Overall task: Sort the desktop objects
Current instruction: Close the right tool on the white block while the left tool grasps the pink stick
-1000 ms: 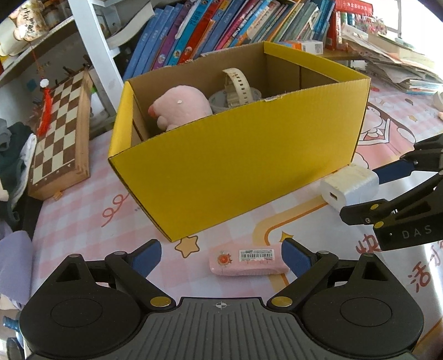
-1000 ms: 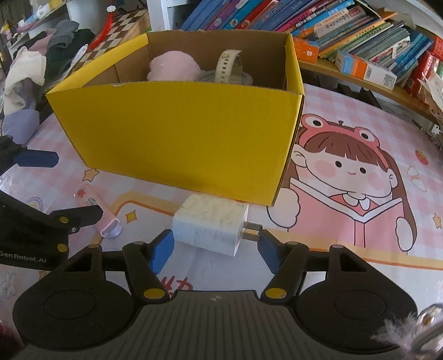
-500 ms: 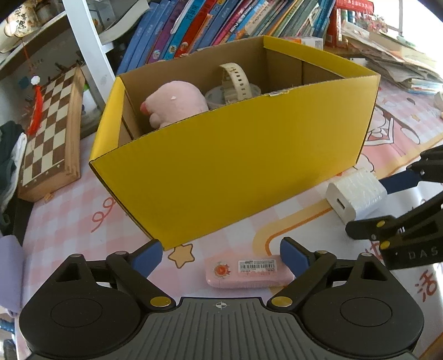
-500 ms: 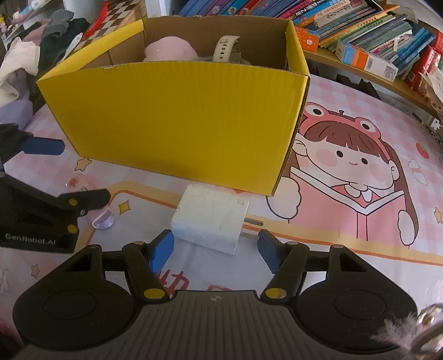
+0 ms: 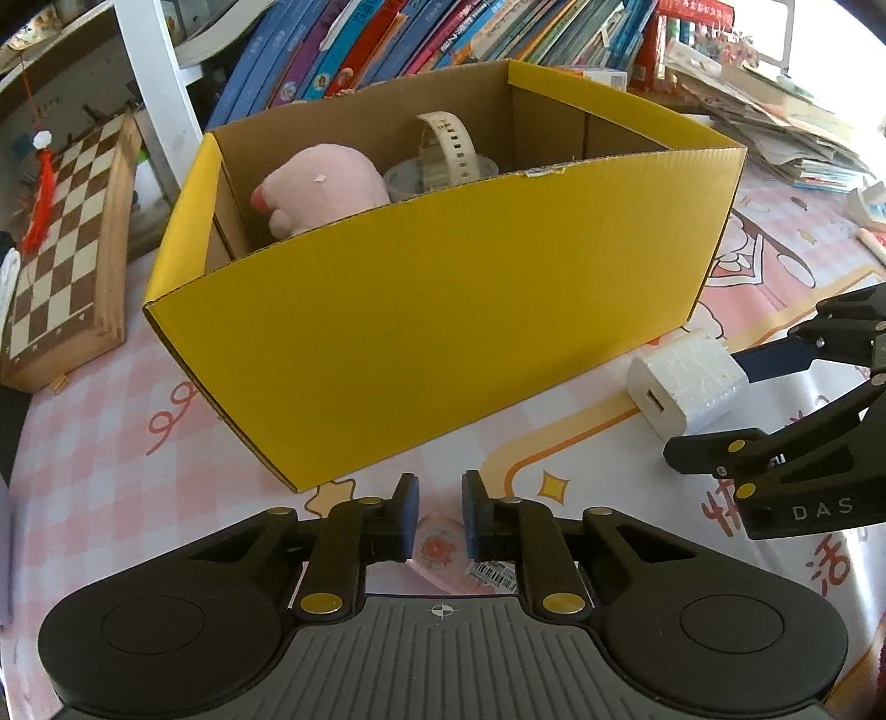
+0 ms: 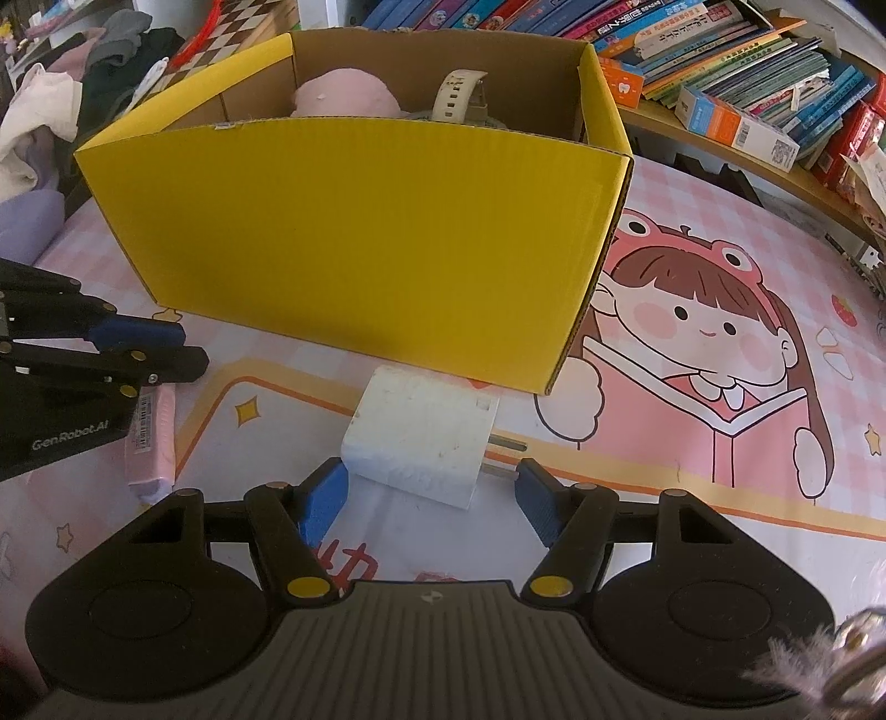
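Down at the bottom centre of the left wrist view, the left gripper (image 5: pixel 437 523) has its blue pads drawn close together around the narrow end of a pink tube (image 5: pixel 443 545) with a barcode label, which lies flat on the tabletop (image 5: pixel 111 471); from here I cannot tell whether the pads actually press it. In the right wrist view the same tube shows at the left edge, half under that gripper. The right gripper (image 6: pixel 432 498), at the lower middle of its own view, stands wide apart, its fingers flanking a white charger (image 6: pixel 421 443) that rests on the cartoon-printed mat, prongs pointing to the right; the fingers are near it but seem not to touch. Just beyond the charger, filling the centre of both views, sits a yellow cardboard box (image 5: pixel 443 321), open on top. Inside it lie a pink plush toy (image 5: pixel 321 188), a cream watch (image 5: pixel 448 147) and a roll of tape (image 5: pixel 404 177). At the far left of the left view a chessboard (image 5: pixel 61 249) leans, and books (image 5: pixel 387 44) line the top.
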Demonstrator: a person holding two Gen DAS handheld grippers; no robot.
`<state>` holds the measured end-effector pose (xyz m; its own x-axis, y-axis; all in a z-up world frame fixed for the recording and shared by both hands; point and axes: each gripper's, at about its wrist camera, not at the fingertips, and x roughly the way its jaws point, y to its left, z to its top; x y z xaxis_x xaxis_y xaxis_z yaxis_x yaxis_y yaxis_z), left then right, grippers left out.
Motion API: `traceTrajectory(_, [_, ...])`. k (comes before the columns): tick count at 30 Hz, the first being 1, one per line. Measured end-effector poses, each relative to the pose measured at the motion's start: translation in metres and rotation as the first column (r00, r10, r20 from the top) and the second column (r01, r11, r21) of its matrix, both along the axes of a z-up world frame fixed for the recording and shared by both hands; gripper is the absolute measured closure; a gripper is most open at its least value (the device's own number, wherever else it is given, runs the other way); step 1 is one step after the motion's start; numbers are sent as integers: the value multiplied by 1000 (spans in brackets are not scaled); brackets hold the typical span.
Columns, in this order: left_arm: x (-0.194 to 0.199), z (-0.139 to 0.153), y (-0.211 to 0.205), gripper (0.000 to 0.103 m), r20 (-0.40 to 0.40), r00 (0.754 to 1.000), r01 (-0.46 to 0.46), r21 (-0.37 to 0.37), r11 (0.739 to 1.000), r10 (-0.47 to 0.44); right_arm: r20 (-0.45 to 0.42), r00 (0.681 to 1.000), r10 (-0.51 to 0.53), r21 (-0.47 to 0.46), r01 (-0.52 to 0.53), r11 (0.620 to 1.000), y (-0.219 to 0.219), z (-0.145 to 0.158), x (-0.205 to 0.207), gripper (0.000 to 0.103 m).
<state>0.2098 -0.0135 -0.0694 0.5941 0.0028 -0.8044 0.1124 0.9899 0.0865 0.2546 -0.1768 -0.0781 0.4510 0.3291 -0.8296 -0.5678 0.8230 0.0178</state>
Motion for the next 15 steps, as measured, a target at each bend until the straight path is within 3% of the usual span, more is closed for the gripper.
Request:
traceTrajectory(3, [-3, 2, -1, 81, 0, 1000, 4, 8, 1000, -4, 1, 1000, -3, -2, 3, 1000, 1, 0, -2, 38])
traceTrajectory(7, [-7, 2, -5, 48, 5, 1000, 22, 37, 999, -22, 0, 1000, -4, -1, 4, 1000, 0, 0, -1, 38])
traceTrajectory(10, [-10, 4, -6, 40, 28, 999, 25, 53, 998, -27, -2, 1000, -3, 1, 3, 1000, -1, 1, 2, 38])
traceTrajectory(15, [-8, 5, -2, 38, 21, 1000, 10, 38, 999, -11, -1, 1000, -1, 1, 1, 1000, -1, 1, 3, 37])
